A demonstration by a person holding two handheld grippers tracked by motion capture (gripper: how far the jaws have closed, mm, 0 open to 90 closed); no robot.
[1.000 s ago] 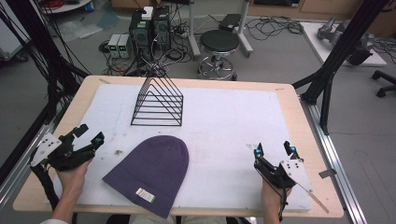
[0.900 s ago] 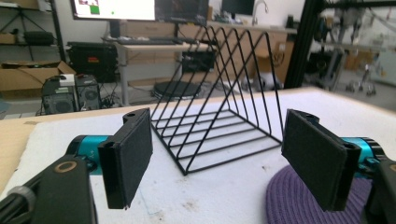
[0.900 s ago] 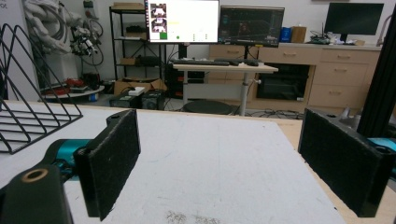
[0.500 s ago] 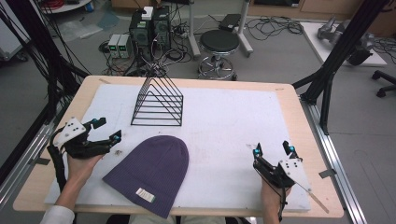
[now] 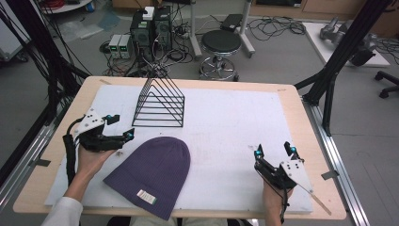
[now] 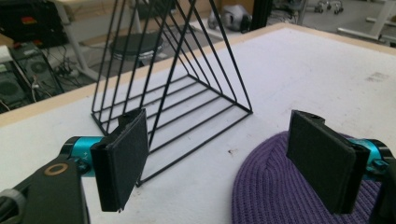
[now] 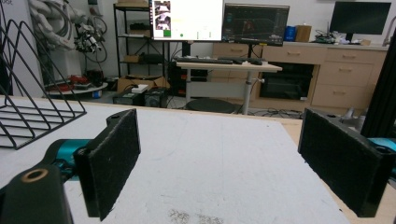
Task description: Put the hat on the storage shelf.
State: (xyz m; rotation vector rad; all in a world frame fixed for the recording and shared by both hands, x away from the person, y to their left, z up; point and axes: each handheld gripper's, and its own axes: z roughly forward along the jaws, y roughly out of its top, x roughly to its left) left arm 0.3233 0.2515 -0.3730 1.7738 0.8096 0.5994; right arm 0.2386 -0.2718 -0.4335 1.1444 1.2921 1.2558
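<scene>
A purple knit beanie (image 5: 153, 172) lies flat on the white mat (image 5: 226, 117), its label toward the front edge. Behind it stands a black wire triangular rack (image 5: 160, 101). My left gripper (image 5: 120, 127) hovers just left of the beanie's crown, pointing toward the rack. Its jaws have just been opening and now stand open, with nothing between them. In the left gripper view the left gripper (image 6: 223, 140) faces the rack (image 6: 187, 93), and the beanie (image 6: 280, 196) lies under the right pad. My right gripper (image 5: 273, 149) rests open at the front right, well away from the beanie.
The wooden table (image 5: 301, 101) frames the mat. Black frame legs stand at both sides. A stool (image 5: 221, 44) and computer boxes sit on the floor behind. The right gripper view looks over bare mat (image 7: 219, 154) with the rack (image 7: 32, 116) at far left.
My left gripper has moved right and a little up, from the table's left edge to beside the beanie's crown. The right gripper and the beanie have stayed still.
</scene>
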